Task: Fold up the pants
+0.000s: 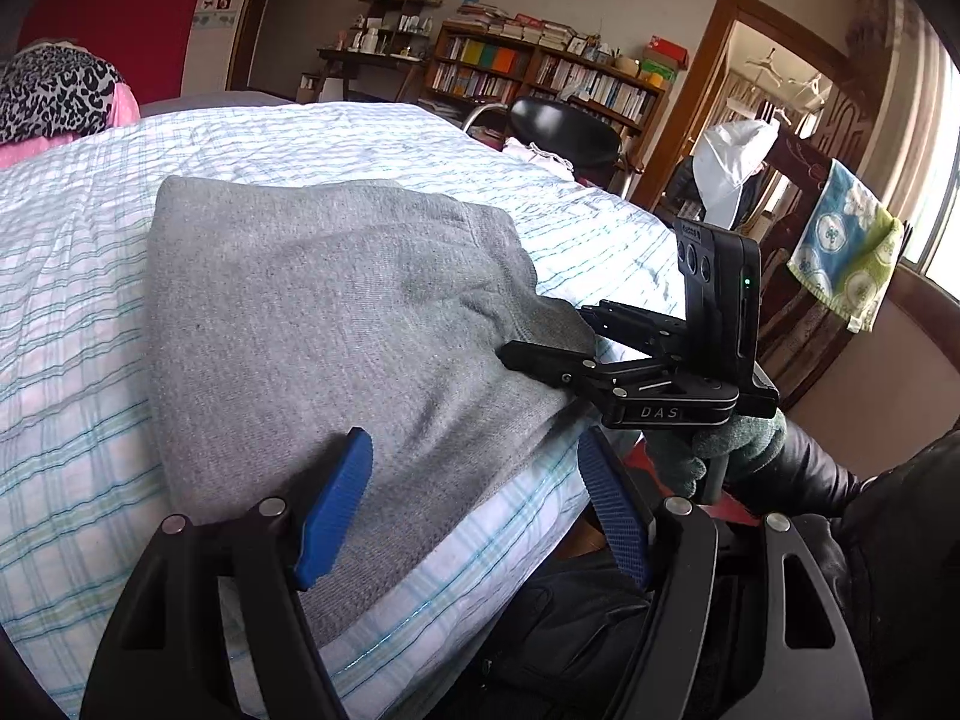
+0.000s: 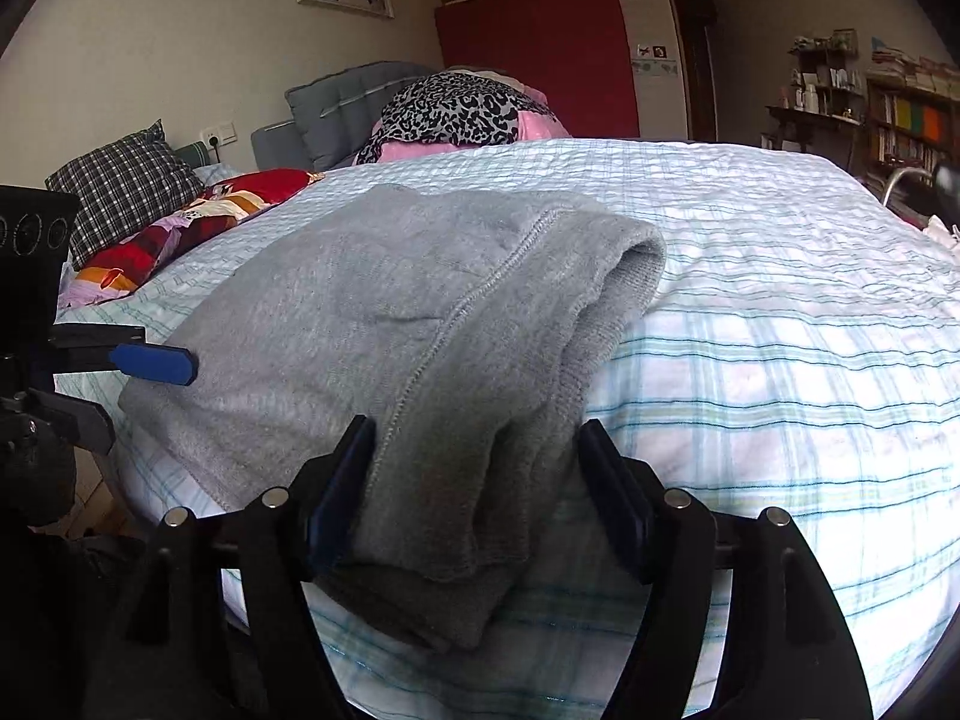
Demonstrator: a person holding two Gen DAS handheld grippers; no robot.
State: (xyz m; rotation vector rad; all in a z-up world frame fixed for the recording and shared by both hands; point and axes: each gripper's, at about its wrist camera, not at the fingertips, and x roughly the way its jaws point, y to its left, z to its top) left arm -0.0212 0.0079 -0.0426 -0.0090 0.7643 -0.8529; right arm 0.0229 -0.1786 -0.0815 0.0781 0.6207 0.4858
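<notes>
The grey sweatpants lie folded into a thick stack on the plaid bed sheet, near the bed's front edge. My left gripper is open over the near edge of the stack; its left blue pad rests over the cloth. My right gripper is open, with its jaws on either side of the folded end of the pants. The cloth lies loose between them. The right gripper also shows in the left wrist view, at the right end of the stack. The left gripper's blue pad shows at the pants' left edge.
Pillows and a leopard-print cloth lie at the head of the bed. A bookshelf, a black chair and a doorway stand beyond the bed. A towel hangs at the right. The floor lies below the bed's front edge.
</notes>
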